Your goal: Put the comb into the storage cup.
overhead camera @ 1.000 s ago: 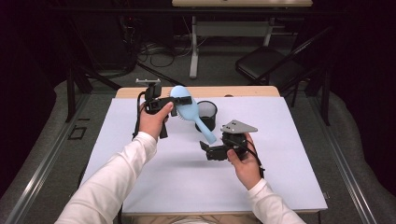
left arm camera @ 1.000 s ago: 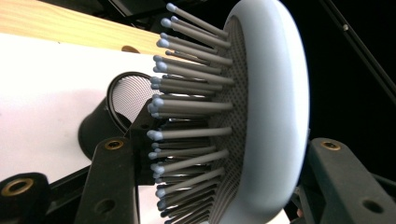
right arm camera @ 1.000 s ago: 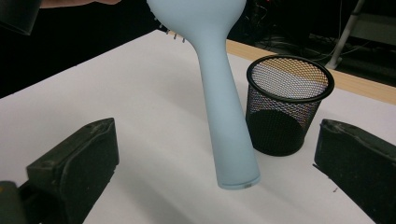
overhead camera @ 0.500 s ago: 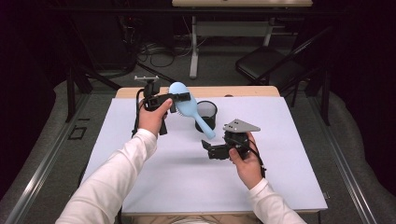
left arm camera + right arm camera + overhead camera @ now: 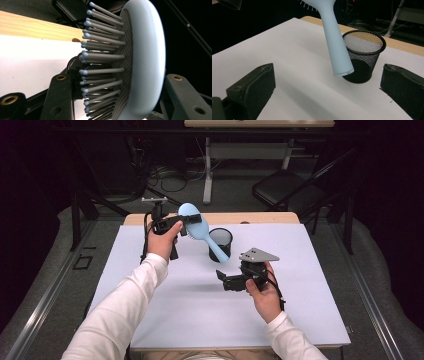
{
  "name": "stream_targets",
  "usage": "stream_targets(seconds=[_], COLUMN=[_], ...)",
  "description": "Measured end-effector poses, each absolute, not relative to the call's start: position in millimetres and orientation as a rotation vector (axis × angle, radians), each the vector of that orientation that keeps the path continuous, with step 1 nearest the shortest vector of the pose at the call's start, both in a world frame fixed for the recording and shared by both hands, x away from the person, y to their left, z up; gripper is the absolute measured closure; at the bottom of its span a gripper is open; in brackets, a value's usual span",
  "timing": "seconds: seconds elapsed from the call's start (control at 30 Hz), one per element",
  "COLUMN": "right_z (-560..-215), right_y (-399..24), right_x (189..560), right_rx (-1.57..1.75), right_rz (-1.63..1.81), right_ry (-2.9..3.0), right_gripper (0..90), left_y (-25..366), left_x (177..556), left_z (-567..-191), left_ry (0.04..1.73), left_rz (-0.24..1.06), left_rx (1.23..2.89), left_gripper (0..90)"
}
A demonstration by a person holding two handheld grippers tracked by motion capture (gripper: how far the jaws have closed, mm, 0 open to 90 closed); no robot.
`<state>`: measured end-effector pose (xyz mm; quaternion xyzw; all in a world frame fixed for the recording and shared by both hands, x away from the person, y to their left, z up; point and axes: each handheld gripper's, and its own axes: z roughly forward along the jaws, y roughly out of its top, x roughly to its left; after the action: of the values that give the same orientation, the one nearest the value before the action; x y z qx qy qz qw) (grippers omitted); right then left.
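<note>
L gripper [image 5: 186, 222]: far left, jaws clamped on light-blue hairbrush [image 5: 196, 226] head, held up in air
Brush handle: slants down-right, tip in front of black mesh cup [image 5: 220, 242]
R gripper [image 5: 226, 281]: near right, low over white table [image 5: 190, 310], jaws wide, nothing between

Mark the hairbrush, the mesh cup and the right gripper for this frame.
hairbrush [image 5: 336, 42], right gripper view, middle of its light blue handle
mesh cup [image 5: 362, 58], right gripper view, its black mesh wall
right gripper [image 5: 223, 279], high view, between its open fingertips
</note>
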<state>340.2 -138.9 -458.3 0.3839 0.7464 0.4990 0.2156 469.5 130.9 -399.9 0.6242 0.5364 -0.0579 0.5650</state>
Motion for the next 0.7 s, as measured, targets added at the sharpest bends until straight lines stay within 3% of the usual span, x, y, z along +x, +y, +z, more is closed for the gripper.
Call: stream_targets(seconds=[0.7], right_z=[-459], right_y=[-142], right_x=[337], right_rx=[1.077], right_rz=[1.369], right_ry=[2.065], right_gripper=[0.0], left_y=[130], left_x=[481], left_z=[-403], left_ry=[1.279], left_rz=[-0.126], left_rx=[1.434], left_gripper=[47.9])
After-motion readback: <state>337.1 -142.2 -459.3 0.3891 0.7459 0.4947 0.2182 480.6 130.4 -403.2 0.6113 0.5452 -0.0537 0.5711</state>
